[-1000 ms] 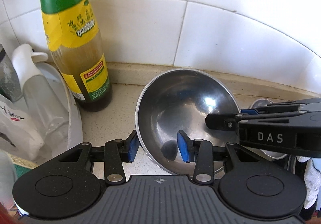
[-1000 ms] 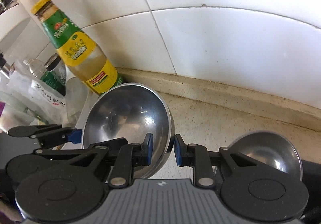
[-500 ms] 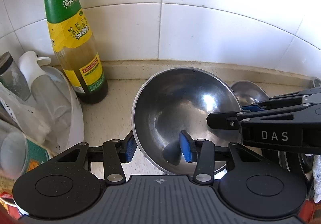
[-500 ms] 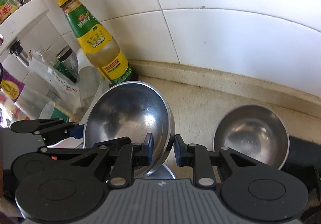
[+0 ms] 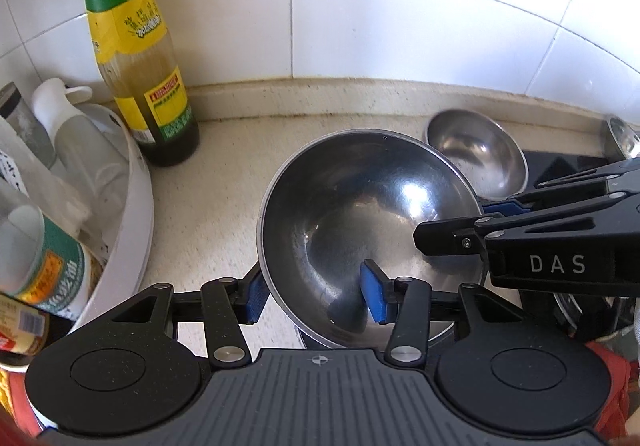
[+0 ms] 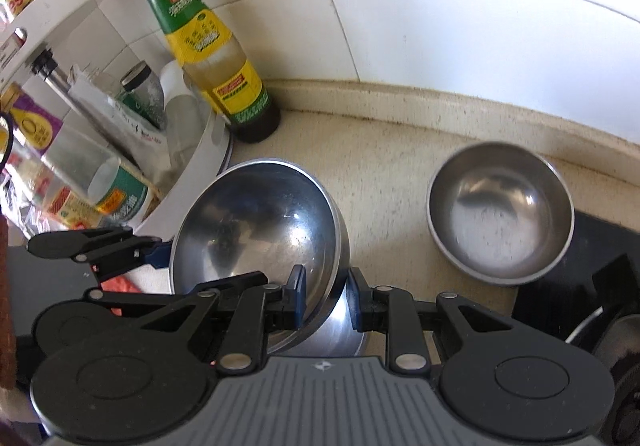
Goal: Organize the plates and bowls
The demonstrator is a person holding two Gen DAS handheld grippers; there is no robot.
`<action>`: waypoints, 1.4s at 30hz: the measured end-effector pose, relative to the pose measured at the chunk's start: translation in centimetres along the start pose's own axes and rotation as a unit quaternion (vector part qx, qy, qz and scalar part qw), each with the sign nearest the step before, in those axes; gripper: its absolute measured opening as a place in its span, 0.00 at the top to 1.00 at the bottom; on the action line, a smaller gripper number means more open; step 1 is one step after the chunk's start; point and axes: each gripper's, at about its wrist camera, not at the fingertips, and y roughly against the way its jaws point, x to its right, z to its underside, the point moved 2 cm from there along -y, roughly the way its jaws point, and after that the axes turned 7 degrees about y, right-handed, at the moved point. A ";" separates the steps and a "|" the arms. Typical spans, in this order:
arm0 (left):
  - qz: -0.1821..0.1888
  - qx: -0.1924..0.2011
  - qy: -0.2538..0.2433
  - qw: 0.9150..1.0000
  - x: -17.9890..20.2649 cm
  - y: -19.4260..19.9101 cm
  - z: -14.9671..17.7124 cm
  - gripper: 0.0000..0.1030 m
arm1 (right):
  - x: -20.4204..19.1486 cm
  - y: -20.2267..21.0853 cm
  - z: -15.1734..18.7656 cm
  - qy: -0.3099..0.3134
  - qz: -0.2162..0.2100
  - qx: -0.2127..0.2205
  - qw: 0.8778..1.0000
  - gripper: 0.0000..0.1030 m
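Note:
A large steel bowl [image 5: 360, 206] [image 6: 256, 222] hangs tilted above the counter. My right gripper [image 6: 326, 298] is shut on its near right rim, one pad inside and one outside. My left gripper [image 5: 312, 296] straddles the left rim and its jaws are opening: the inner pad [image 5: 374, 298] stands off the wall, and the outer one sits just beside the rim. A small steel bowl [image 5: 476, 154] [image 6: 500, 210] rests upright on the counter to the right. Another steel dish [image 6: 344, 330] shows beneath the large bowl.
A tall sauce bottle [image 5: 136, 58] [image 6: 208, 46] stands by the tiled wall at the left. A white round rack [image 5: 136, 214] [image 6: 192, 182] full of bottles and jars crowds the left side. A black stove top [image 6: 580, 286] lies at the right.
Both grippers and the large bowl have shifted right, away from the sauce bottle, bringing the small bowl into view. The left gripper's pads have spread wider around the rim.

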 end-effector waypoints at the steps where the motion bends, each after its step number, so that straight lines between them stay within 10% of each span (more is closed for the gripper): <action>1: 0.001 -0.001 -0.002 1.000 0.1 0.1 0.2 0.45 | 0.0 0.0 0.2 0.000 0.000 -0.003 1.000 0.75; 42: -0.021 0.031 -0.082 0.996 3.2 1.6 -2.1 0.31 | 5.5 4.9 1.2 -0.045 0.068 0.035 0.996 0.72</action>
